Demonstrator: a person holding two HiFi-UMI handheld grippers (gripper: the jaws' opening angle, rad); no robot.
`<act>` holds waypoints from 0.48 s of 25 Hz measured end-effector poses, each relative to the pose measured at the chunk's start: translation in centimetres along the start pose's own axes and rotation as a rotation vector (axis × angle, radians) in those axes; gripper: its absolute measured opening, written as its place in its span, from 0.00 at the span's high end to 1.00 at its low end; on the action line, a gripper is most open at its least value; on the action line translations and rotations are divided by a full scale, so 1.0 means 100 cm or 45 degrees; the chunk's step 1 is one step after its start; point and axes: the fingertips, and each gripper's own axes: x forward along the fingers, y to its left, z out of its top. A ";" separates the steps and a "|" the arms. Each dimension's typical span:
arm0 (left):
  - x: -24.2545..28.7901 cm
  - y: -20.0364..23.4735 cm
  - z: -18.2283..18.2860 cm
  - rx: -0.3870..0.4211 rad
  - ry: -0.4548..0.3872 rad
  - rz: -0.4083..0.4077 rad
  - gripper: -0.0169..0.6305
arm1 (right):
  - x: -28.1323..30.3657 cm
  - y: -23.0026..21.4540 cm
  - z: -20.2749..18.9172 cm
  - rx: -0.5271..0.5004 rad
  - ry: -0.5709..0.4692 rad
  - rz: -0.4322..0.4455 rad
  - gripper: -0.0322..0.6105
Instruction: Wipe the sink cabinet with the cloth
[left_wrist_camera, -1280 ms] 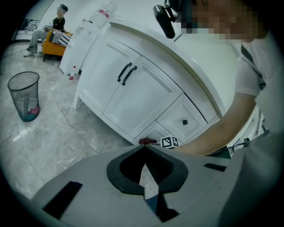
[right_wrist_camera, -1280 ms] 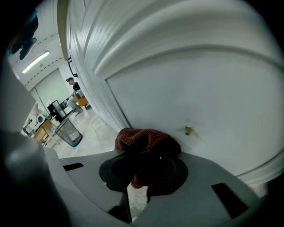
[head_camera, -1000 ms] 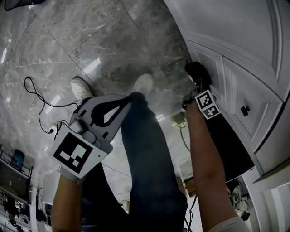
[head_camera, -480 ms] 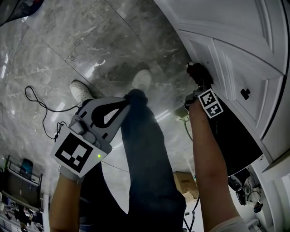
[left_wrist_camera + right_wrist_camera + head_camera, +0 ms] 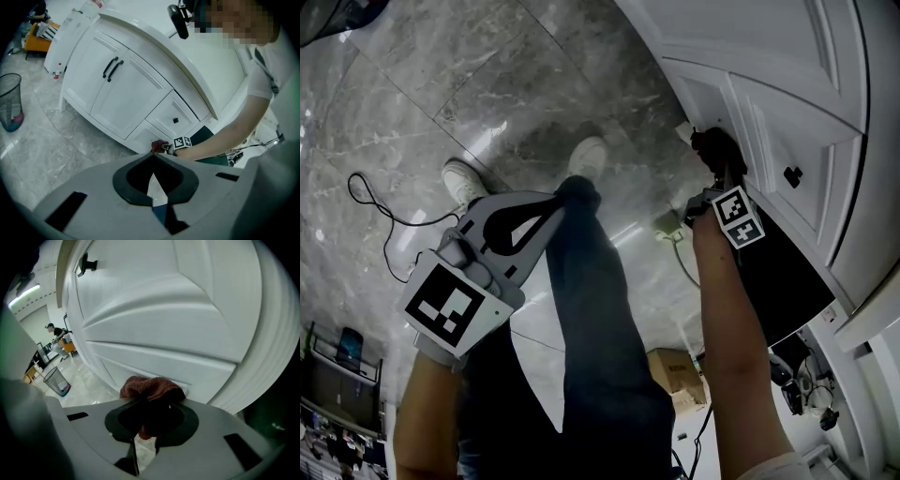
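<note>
The white sink cabinet [image 5: 787, 103] curves along the right of the head view, with panelled drawers and small black knobs [image 5: 791, 173]. My right gripper [image 5: 712, 150] is shut on a reddish-brown cloth [image 5: 150, 387], which presses against a lower drawer panel [image 5: 159, 357] of the cabinet. The cloth [image 5: 710, 143] shows dark at the cabinet face in the head view. My left gripper [image 5: 511, 230] hangs over the person's leg, away from the cabinet, jaws shut with nothing between them. The left gripper view shows the cabinet [image 5: 126, 89] and the cloth [image 5: 158, 146] from a distance.
The floor is grey marble tile [image 5: 487, 84]. A black cable [image 5: 370, 202] lies on it at the left. A cardboard box [image 5: 675, 375] sits low by the cabinet. A mesh waste bin [image 5: 10, 103] stands on the floor. The person's shoes [image 5: 586, 155] are near the cabinet base.
The right gripper with the cloth has slid a little along the cabinet face, up and to the right in the head view. The left gripper has barely shifted.
</note>
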 end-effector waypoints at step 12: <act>-0.032 0.016 -0.005 -0.059 -0.049 0.046 0.96 | 0.026 0.061 0.019 -0.135 0.053 0.119 0.84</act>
